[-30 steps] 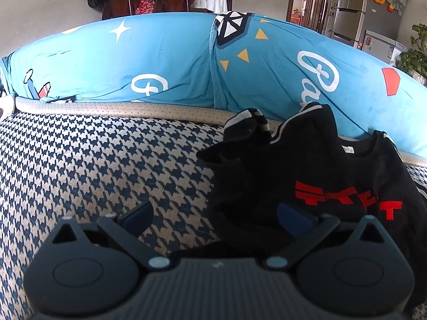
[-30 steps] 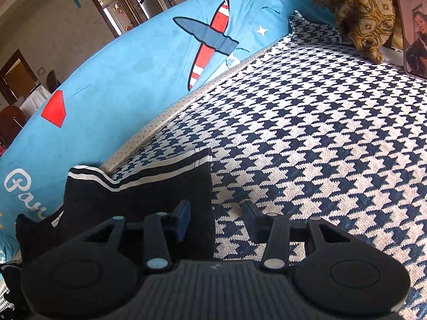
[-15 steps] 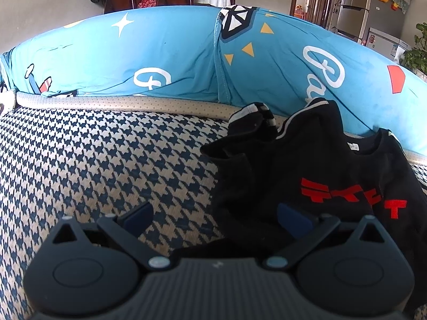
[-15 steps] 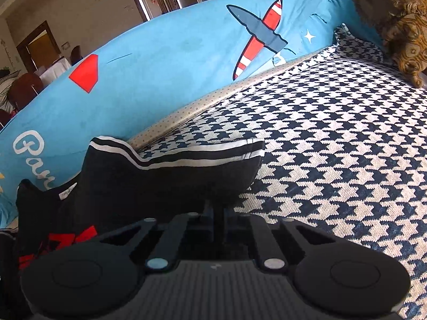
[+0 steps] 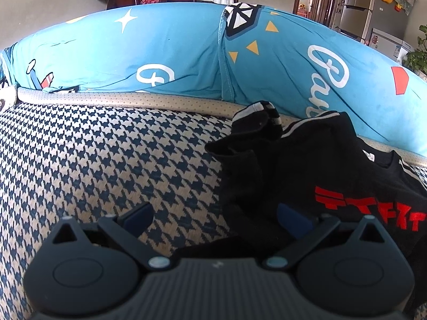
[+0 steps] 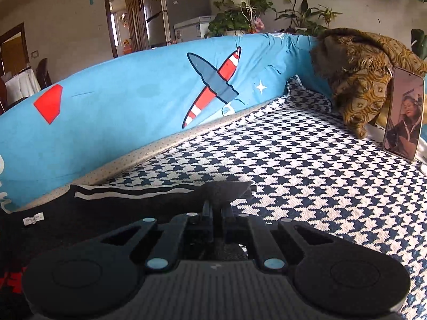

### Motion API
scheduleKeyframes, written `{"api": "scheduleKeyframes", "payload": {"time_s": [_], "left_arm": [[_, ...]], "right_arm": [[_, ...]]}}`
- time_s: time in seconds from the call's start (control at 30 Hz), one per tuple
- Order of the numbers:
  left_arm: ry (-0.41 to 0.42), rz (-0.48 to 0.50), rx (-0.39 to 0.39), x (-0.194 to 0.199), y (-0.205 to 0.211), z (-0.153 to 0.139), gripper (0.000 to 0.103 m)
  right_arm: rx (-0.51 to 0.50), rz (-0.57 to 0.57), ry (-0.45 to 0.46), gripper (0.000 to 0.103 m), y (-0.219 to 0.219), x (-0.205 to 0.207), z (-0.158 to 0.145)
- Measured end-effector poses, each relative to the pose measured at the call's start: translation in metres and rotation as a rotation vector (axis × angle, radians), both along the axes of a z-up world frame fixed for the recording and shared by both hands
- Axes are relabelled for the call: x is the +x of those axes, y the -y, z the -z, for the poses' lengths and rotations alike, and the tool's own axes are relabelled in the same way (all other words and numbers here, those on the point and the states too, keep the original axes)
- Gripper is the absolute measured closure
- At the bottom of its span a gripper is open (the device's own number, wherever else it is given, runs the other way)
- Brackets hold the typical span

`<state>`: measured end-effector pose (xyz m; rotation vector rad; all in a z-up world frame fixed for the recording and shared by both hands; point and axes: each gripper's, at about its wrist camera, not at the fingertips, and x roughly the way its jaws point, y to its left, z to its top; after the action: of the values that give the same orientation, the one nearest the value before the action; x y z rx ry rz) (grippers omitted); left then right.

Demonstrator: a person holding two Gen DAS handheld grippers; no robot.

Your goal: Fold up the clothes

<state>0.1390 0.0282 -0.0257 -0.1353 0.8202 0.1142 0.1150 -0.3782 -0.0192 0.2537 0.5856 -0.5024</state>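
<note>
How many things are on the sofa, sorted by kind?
Black shirts: 1
Brown blankets: 1
Phones: 1
Total: 3

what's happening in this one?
A person with a handheld tool in each hand is folding a black sweatshirt with red lettering on a houndstooth-covered sofa. The right tool is shut on the striped sleeve, pinching the fabric near its cuff end. The left tool is open, hovering at the sweatshirt's lower edge without gripping it. The garment is bunched, not yet folded flat.
</note>
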Motion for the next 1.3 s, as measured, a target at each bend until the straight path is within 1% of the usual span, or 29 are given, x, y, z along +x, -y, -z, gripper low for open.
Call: {"api": "scheduleKeyframes", "payload": {"time_s": [0.03,0.2,0.23,0.33,0.37,0.43,0.57,0.6,0.73,0.87,0.97,1.1,1.23,1.3], "left_arm": [[0.004,-0.006,-0.003,0.001,-0.002,-0.001,0.0],[0.038,-0.046,-0.027,0.004,-0.015,-0.008,0.0],[0.046,-0.054,-0.032,0.005,-0.018,-0.01,0.0],[0.079,-0.059,-0.088,0.007,-0.028,-0.015,0.0],[0.091,-0.055,-0.109,0.007,-0.03,-0.017,0.0],[0.106,-0.043,-0.127,0.009,-0.031,-0.019,0.0],[0.135,0.021,-0.118,0.013,-0.024,-0.02,0.0],[0.135,0.028,-0.118,0.015,-0.023,-0.019,0.0],[0.125,0.041,-0.116,0.025,-0.022,-0.012,0.0],[0.12,0.056,-0.112,0.034,-0.022,-0.005,0.0],[0.138,0.088,-0.101,0.037,-0.018,-0.005,0.0],[0.131,0.124,-0.096,0.041,-0.011,-0.002,0.0],[0.113,0.143,-0.075,0.05,-0.005,0.005,0.0],[0.101,0.128,-0.068,0.054,-0.007,0.009,0.0]], "right_arm": [[-0.002,0.004,0.004,0.094,0.0,-0.001,-0.001],[-0.078,0.012,0.058,0.076,-0.009,-0.01,-0.015],[-0.08,0.011,0.066,0.076,-0.011,-0.012,-0.017],[-0.065,-0.013,0.082,0.076,-0.02,-0.017,-0.024],[-0.058,-0.028,0.083,0.075,-0.024,-0.018,-0.025],[-0.043,-0.072,0.08,0.075,-0.036,-0.021,-0.028],[-0.011,-0.172,0.052,0.073,-0.065,-0.029,-0.03],[0.009,-0.196,0.042,0.07,-0.074,-0.032,-0.03],[0.123,-0.288,0.03,0.066,-0.103,-0.042,-0.025],[0.188,-0.37,-0.013,0.064,-0.131,-0.051,-0.014],[0.232,-0.413,-0.043,0.061,-0.146,-0.055,-0.005],[0.261,-0.461,-0.101,0.06,-0.16,-0.05,0.006],[0.259,-0.481,-0.122,0.06,-0.168,-0.047,0.01],[0.253,-0.485,-0.122,0.06,-0.17,-0.046,0.01]]}}
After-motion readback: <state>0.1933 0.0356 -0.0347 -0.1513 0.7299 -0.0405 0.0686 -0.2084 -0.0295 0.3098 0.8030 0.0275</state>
